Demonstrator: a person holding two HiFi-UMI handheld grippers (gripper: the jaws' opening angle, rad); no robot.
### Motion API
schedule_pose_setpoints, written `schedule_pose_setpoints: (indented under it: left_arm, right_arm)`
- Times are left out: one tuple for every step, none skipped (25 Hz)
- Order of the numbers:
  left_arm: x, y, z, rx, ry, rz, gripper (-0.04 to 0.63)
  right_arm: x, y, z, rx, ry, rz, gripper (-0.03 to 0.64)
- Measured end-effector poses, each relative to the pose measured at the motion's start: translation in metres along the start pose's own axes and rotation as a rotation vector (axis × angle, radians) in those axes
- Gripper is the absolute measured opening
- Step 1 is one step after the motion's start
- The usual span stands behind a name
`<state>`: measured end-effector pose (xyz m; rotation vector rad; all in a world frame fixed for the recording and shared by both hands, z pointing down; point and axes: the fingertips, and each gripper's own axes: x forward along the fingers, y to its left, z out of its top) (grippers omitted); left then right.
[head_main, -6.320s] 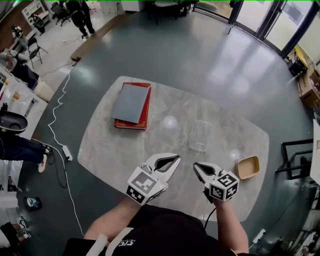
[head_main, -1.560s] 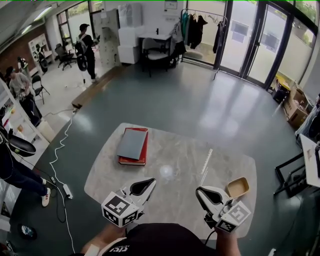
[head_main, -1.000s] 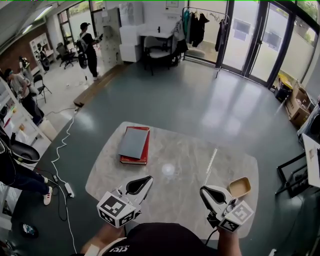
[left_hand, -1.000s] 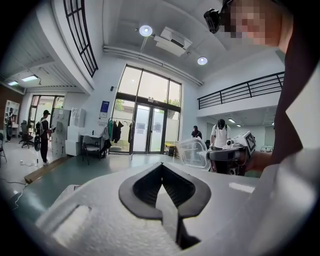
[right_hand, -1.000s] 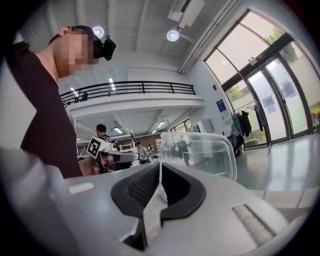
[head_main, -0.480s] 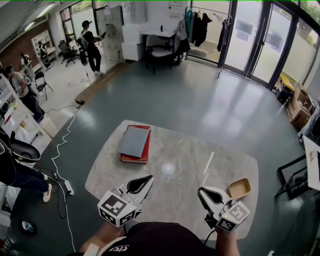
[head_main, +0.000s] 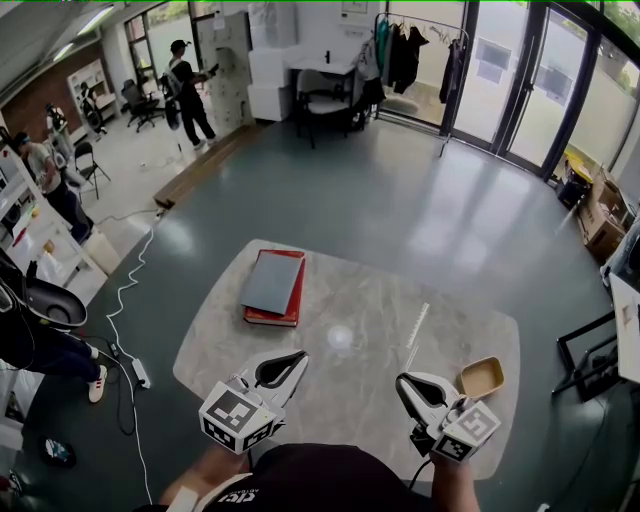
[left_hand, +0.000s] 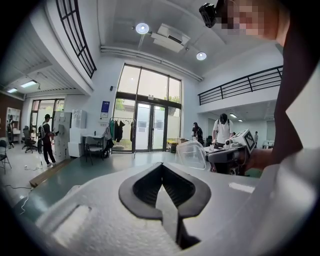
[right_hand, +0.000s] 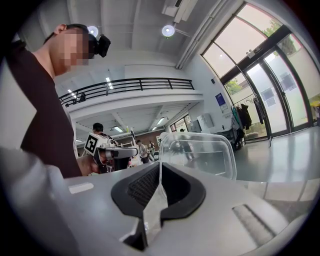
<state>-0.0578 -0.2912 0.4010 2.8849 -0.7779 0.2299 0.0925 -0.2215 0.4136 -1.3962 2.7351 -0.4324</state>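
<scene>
Right gripper (right_hand: 160, 167) clenched on the rim of a clear tub (right_hand: 199, 154), which stands on edge out of its jaws. In the head view the tub shows only as a thin pale line over the table (head_main: 360, 300). The left gripper (left_hand: 161, 168) is also closed, its jaws meeting at the tips with nothing between them.

The person holds both tools about level in front of the body, low over the table's near edge and well apart. In the head view the left one points up and to the right, the right one up and a little to the left.

On the pale marbled top, two stacked books (head_main: 273, 286), grey on red, lie at the far left. A tan tray (head_main: 481, 377) sits just beside the right gripper. Around the table are a glossy grey floor (head_main: 400, 180), glass doors (head_main: 500, 70), a coat rack (head_main: 405, 50) and people (head_main: 190, 85) at the left.
</scene>
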Motion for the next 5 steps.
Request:
schedule_pose_setpoints:
  left_arm:
    - [0.0003,0.0004,0.0003,0.000,0.000,0.000,-0.006]
    - [0.0005,0.0006,0.0005,0.000,0.000,0.000,-0.006]
    - [0.0008,0.0008,0.0006,-0.002,0.000,-0.001,-0.006]
    - [0.0010,0.0009,0.0005,-0.003,0.000,-0.001,-0.006]
    - [0.0012,0.0009,0.0004,-0.005,0.000,-0.002,-0.006]
  right_arm:
    - [0.0005,-0.0005,0.0000,0.001,0.000,0.001,0.017]
    - [0.0009,-0.0007,0.0001,0.002,0.000,0.001,0.017]
    - [0.0012,-0.0008,0.0001,0.003,0.000,0.002,0.017]
    - [0.0015,-0.0010,0.0002,0.004,0.001,0.002,0.017]
    - [0.0016,-0.0011,0.0002,0.005,0.001,0.003,0.017]
